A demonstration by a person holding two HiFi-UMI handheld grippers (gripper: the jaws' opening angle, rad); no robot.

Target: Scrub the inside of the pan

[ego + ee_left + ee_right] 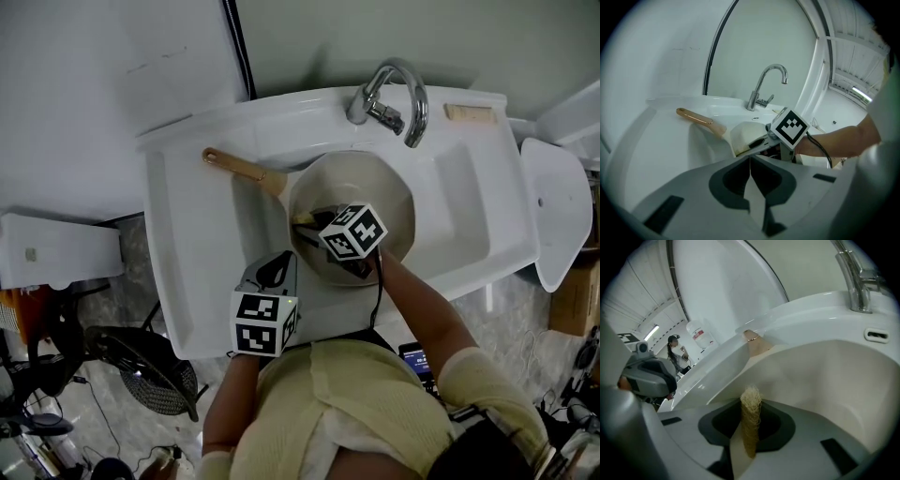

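Two jaws of the right gripper [748, 442] are clamped on a slim scrubber [751, 411] of coarse, straw-coloured fibres, frayed at the tip, which is held inside the pan [380, 183]. Whether the fibres touch the pan wall cannot be told. The pan, round with a smooth cream interior, is leaned in the basin of the glossy white sink [187, 244]. Its rounded wooden handle [239, 167] is laid over the far left ledge. The left gripper [751, 183] is held at the sink's near rim, just left of the pan, its grey jaws pressed together with nothing between them. A curved chrome faucet [394, 94] is mounted at the far edge.
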